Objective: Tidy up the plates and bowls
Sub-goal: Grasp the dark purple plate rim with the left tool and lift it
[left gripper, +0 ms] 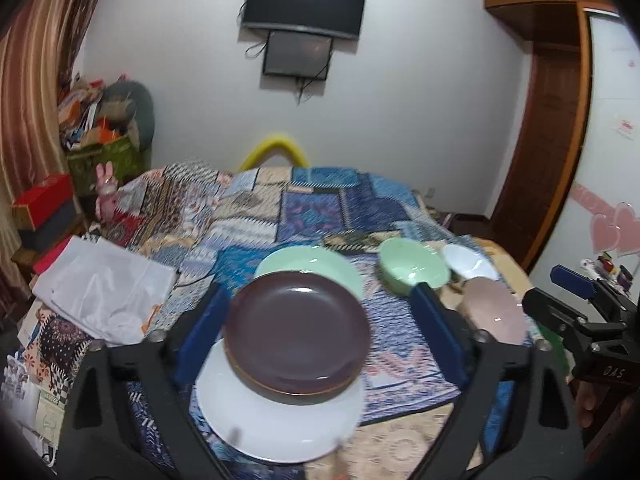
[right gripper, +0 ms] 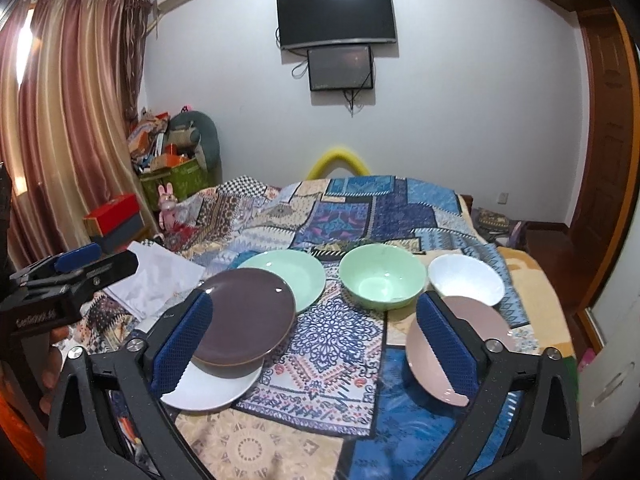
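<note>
Three plates are sitting at the lower centre of the left wrist view: a brown plate (left gripper: 296, 330) resting off-centre on a white plate (left gripper: 280, 412), a green plate (left gripper: 310, 266) lying behind. Both sets of fingers are standing wide apart, gripping nothing: left gripper (left gripper: 320, 332), right gripper (right gripper: 316, 344). On the soft bed quilt (left gripper: 256, 208) the brown plate is likely risking a slide. The bowls, green (right gripper: 382, 278), white (right gripper: 466, 276) and pink (right gripper: 452, 354), are crowding together at right, inviting knocks.
</note>
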`<state>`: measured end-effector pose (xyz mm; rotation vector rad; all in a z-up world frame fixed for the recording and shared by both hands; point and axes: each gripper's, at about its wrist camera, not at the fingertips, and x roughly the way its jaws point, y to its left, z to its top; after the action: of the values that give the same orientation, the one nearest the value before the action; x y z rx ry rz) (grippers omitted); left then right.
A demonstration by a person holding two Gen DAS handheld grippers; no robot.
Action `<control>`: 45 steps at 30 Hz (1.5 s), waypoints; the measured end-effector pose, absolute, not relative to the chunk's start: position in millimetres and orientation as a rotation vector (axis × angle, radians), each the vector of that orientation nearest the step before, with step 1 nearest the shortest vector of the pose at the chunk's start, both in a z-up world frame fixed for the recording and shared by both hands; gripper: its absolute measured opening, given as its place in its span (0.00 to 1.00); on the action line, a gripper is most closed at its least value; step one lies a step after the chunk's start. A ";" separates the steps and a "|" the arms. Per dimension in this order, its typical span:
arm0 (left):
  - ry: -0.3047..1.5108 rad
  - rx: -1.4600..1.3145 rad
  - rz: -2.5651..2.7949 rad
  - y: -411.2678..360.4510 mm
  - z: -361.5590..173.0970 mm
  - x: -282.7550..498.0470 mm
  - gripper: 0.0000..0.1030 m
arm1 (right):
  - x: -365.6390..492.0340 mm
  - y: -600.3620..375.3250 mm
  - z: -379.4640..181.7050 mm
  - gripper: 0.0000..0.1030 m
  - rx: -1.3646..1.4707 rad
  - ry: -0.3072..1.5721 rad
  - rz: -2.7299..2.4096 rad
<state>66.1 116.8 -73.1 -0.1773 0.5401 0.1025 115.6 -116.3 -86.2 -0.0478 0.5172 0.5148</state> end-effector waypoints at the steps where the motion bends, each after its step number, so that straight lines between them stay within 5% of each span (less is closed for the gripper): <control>1: 0.557 -0.193 0.108 123.9 -79.1 72.6 0.85 | 119.6 -110.9 -89.1 0.90 -0.052 0.529 0.518; 16: 0.761 -0.170 0.077 198.1 -149.4 142.0 0.46 | 185.2 -49.5 -142.6 0.54 -0.082 0.741 0.551; 26: 0.876 -0.207 0.059 228.2 -198.0 170.9 0.36 | 206.6 -30.8 -184.7 0.36 -0.076 0.891 0.563; 45: 0.951 -0.254 0.016 235.5 -229.1 194.6 0.22 | 229.0 -21.0 -218.3 0.20 -0.010 1.016 0.604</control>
<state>194.6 235.5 -229.1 -0.2542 0.9507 0.0157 229.0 -21.0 -218.3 -0.0102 1.0157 0.6045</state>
